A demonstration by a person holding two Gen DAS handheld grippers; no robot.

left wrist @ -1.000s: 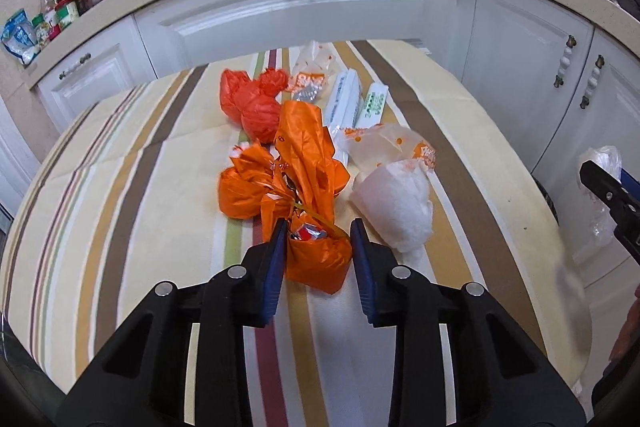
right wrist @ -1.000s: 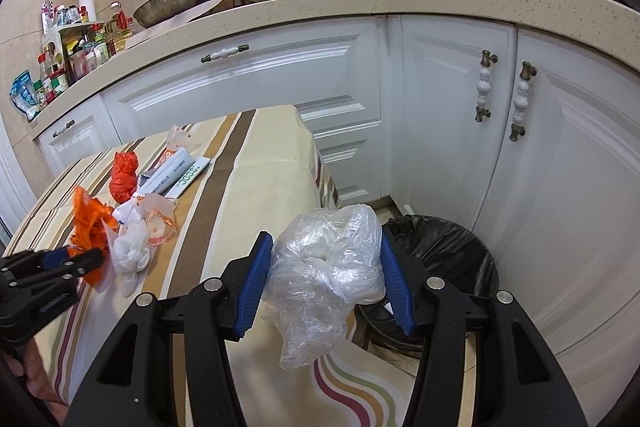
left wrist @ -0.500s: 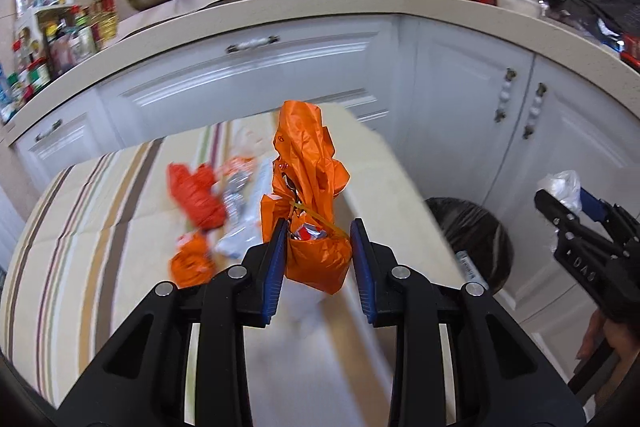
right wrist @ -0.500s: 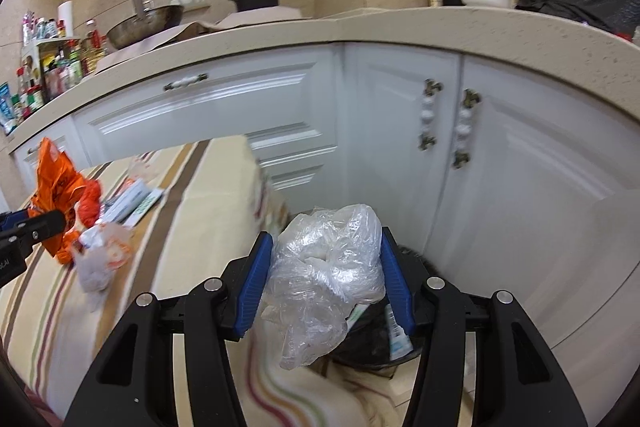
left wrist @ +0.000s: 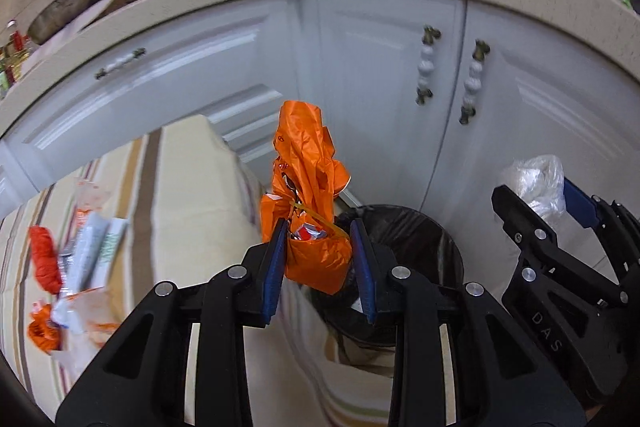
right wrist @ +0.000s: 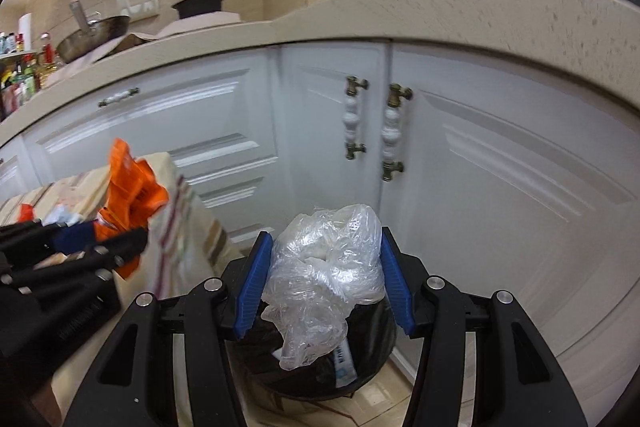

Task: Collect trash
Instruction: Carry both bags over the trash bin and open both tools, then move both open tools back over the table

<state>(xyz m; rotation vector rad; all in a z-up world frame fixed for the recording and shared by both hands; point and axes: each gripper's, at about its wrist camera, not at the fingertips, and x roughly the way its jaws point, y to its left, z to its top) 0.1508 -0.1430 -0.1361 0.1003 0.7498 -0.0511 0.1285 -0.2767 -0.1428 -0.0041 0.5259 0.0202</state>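
My left gripper (left wrist: 320, 259) is clamped on the orange bag (left wrist: 310, 203), its blue pads pressing the bag's lower bulge from both sides while the twisted top sticks up past the fingertips. Beyond it I see the black-lined bin (left wrist: 404, 239) on the floor, against the white cabinets (left wrist: 380, 75). My right gripper (right wrist: 326, 281) pinches the clear bag (right wrist: 326, 263) (crumpled, its tail drooping below the pads), and that bag sits right over the bin's mouth. More trash (left wrist: 80, 251) lies on the striped table (left wrist: 184, 187), off to the left.
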